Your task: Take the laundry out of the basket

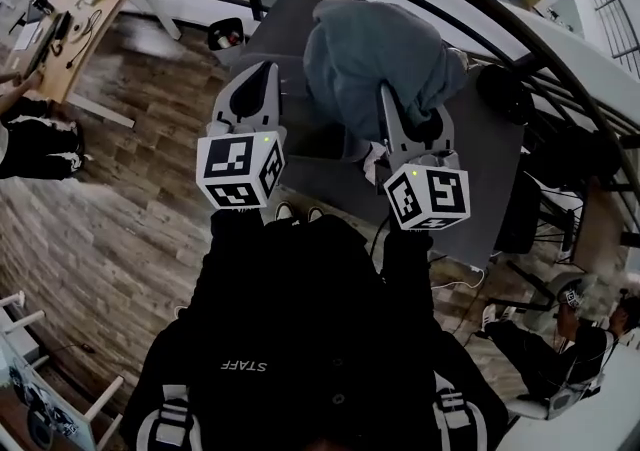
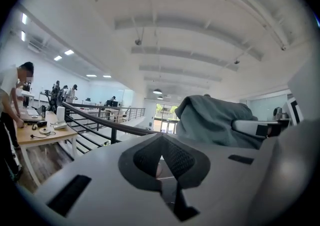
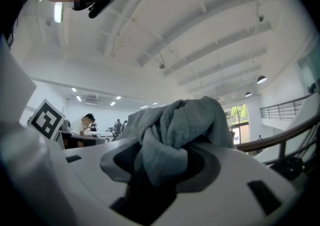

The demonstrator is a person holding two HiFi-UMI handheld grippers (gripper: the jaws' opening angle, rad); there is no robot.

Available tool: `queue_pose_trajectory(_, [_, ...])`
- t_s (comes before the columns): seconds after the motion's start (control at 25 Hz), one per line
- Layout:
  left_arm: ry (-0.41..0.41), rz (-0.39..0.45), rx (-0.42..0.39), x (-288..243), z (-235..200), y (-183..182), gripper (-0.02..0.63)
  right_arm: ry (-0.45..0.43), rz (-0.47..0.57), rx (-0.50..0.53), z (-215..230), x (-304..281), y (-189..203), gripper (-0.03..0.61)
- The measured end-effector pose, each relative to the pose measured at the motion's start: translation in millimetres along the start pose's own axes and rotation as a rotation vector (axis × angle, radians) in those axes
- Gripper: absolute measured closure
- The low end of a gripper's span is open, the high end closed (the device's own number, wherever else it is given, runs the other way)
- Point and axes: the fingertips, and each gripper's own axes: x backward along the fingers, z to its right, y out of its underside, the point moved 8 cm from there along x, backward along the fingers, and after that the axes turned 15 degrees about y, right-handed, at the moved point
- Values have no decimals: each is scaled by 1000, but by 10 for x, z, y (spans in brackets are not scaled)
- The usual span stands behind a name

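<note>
Grey garment (image 1: 375, 59) in right gripper (image 1: 410, 129), upper centre.
Its jaws pinch the garment; left gripper (image 1: 262, 79) jaws pressed together (tips touching).

Left hand-held gripper (image 2: 161, 141) level, jaws together; right hand-held gripper (image 1: 392, 104) level, clamping grey garment (image 1: 370, 49).

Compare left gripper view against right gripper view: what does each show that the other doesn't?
Left gripper view only: the left gripper, jaws shut with nothing between them. Right gripper view only: the right gripper shut on the grey cloth, and the left gripper's marker cube. Both: the cloth and the black railing.
</note>
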Motion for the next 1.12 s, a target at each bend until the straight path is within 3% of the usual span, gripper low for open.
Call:
queue_pose_trajectory(0.32, [94,2,-22,-244,324,-37,613,123,49,30,384,230,-155,368])
queue_pose_trajectory(0.6, [154,-25,-25,-458,530,54,612,249,30,50,811,414,-89,367])
queue_pose_trajectory(1.12, [207,-118,-35,-735,878,336,612,414,-165,18,1657,685,771,365])
